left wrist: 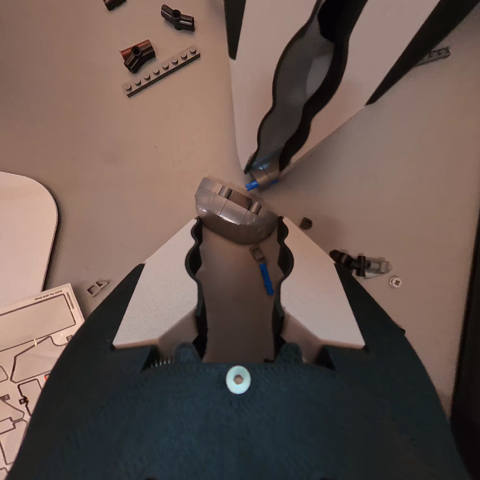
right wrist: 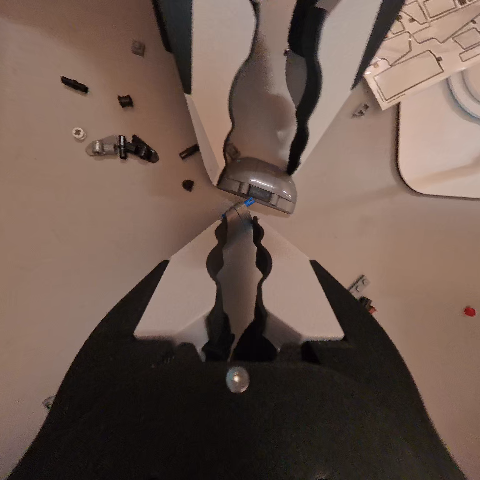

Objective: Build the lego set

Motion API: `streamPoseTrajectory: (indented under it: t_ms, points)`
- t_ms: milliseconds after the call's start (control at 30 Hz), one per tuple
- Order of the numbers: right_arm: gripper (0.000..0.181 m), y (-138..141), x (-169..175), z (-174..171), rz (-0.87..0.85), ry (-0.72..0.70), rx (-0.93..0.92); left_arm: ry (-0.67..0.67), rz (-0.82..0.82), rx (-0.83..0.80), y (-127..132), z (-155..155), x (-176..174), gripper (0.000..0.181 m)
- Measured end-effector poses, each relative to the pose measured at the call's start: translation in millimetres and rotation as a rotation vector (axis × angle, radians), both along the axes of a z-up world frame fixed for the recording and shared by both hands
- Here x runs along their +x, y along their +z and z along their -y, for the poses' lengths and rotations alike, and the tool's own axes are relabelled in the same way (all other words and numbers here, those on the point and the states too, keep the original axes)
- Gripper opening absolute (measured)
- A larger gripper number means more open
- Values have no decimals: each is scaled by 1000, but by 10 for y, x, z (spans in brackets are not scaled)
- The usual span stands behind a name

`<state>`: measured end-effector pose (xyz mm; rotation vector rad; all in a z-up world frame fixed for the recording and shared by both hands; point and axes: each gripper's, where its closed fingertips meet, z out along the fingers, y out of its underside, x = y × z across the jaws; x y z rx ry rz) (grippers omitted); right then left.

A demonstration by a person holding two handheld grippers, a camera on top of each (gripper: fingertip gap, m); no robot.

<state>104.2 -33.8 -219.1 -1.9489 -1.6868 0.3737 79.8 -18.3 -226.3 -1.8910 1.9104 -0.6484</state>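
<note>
**Two held grey pieces brought tip to tip above the table**

The pale table [left wrist: 104, 155] carries everything loose. Your left gripper [left wrist: 235, 220] is narrowed onto the domed grey assembly [left wrist: 231, 210], which juts past its fingertips above the table. Your right gripper [right wrist: 237, 220] is pinched on the small curved grey piece [right wrist: 237, 211], whose blue pin [right wrist: 248, 202] points at the flat face of the dome and almost touches it. At the left edge of the left wrist view lie the white tray [left wrist: 26, 220] and the printed instruction sheet [left wrist: 33, 337]. Farther off on the table lies the long grey studded plate [left wrist: 161, 70], with black connectors [left wrist: 137, 53] beside it. A loose blue pin [left wrist: 266, 279] lies on the table, seen between your left fingers. In the right wrist view, a small red piece [right wrist: 469, 311] sits well apart to the right.
</note>
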Motion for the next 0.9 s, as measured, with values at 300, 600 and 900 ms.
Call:
streamPoseTrajectory:
  t_ms: [300,600,900]
  points:
    - [18,-40,88,-71,61,-20,45,-60,11,10,-3,77,29,56]
    - [18,-44,82,-67,86,-16,66,-28,-1,21,5,50,40,61]
    - [18,-45,69,-64,86,-22,63,98,-58,-12,1,53,88,64]
